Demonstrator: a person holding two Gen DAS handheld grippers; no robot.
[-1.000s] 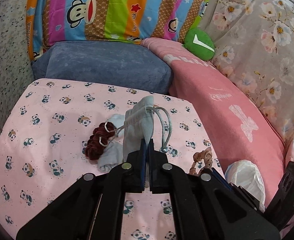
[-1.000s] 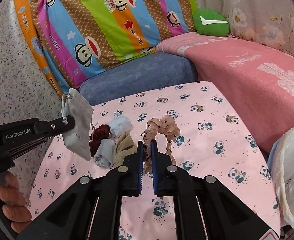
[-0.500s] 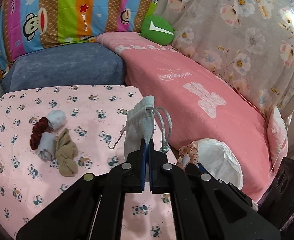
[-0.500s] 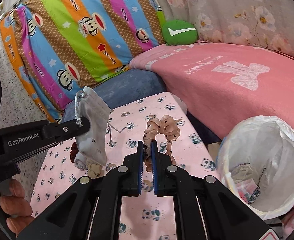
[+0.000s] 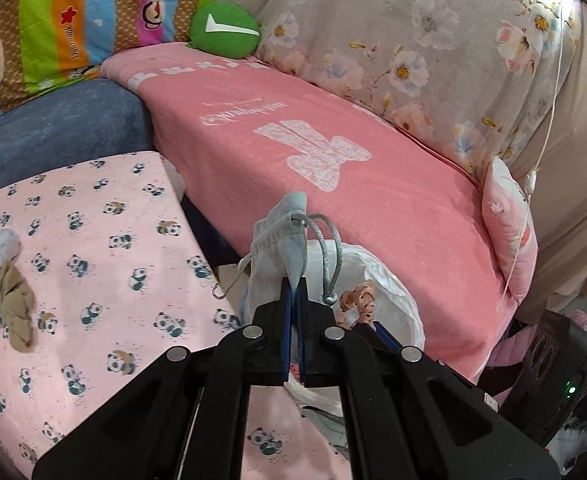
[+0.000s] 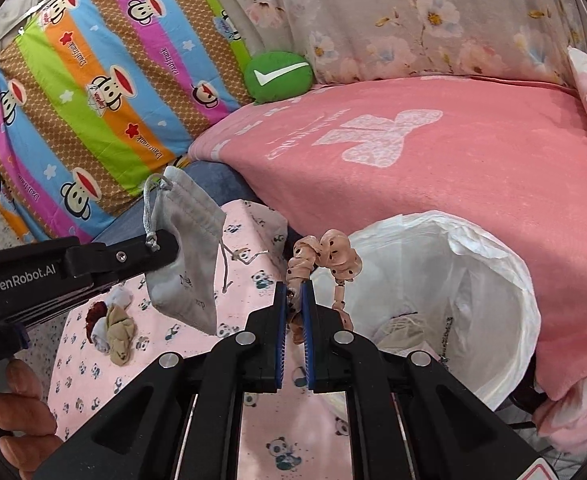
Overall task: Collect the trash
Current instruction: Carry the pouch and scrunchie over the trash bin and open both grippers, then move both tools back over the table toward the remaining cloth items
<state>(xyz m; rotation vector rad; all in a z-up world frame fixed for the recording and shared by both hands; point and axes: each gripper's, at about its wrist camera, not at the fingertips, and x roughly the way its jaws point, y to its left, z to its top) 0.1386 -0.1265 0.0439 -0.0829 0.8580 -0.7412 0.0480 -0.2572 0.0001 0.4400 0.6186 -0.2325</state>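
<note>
Grey fabric drawstring pouch (image 6: 187, 248) hangs lengthwise downward, pinched in the left gripper (image 5: 293, 292); the right gripper (image 6: 293, 292) clamps a peach spotted scrunchie (image 6: 325, 256); only the right view shows inside the white-lined bin (image 6: 489, 280).

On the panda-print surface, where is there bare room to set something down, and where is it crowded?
The panda-print sheet lies bare between the sock pile and its edge by the bin, and nearer the camera. It is crowded at the pile on its left side. In the right wrist view the hanging grey pouch hides part of the sheet.

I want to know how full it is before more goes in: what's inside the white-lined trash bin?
The trash bin holds some crumpled pale scraps at the bottom, with much of the liner bare. The near part of the bottom is hidden behind the rim and the right hand-held gripper.
</note>
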